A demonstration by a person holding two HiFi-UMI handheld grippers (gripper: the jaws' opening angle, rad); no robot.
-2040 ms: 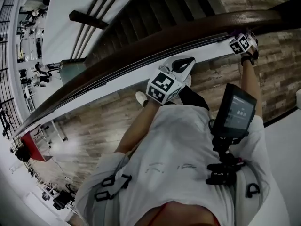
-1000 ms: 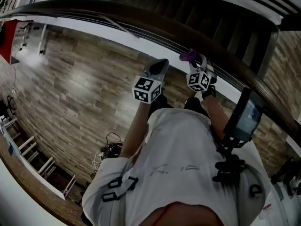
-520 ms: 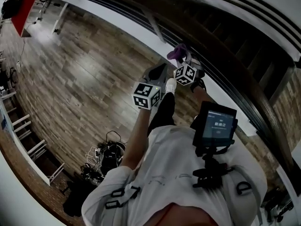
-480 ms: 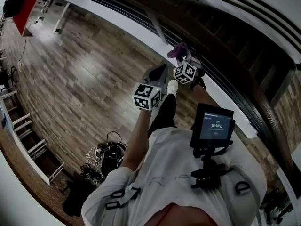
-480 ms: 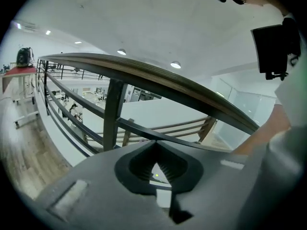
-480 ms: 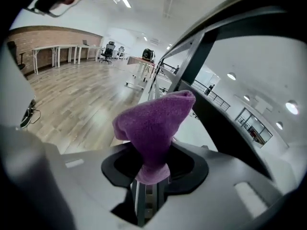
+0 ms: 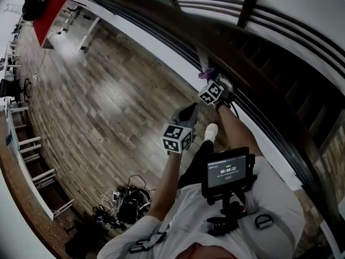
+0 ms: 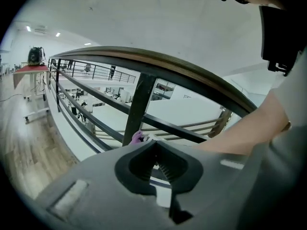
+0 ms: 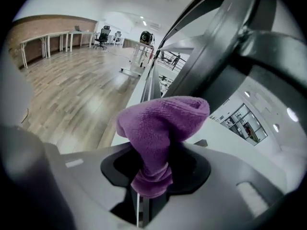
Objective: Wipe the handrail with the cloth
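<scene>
The dark wooden handrail (image 7: 161, 7) curves from the top left down to the right, with thin black bars under it. My right gripper (image 7: 208, 77) is shut on a bunched purple cloth (image 7: 205, 73), low beside the bars near a baluster post. Its jaws have just been opening slightly, and the cloth (image 9: 160, 128) is still pinched in the right gripper (image 9: 149, 176). The rail (image 9: 225, 47) looms close above it. My left gripper (image 7: 188, 112) hangs lower over the floor. In its own view the left gripper (image 8: 156, 143) is shut and empty, facing the handrail (image 8: 168, 63) and the cloth (image 8: 137, 137).
A black baluster post (image 8: 139, 104) stands right ahead of the left gripper. A white ledge (image 7: 161, 58) runs under the bars, with stairs beyond. A screen (image 7: 229, 171) is mounted on the person's chest. Cables (image 7: 129, 201) lie on the wooden floor; a red table (image 7: 48, 9) stands far left.
Both grippers have come down and nearer the body. The right one, still holding the cloth, has dropped from handrail height to the lower bars. The view has swung along the rail.
</scene>
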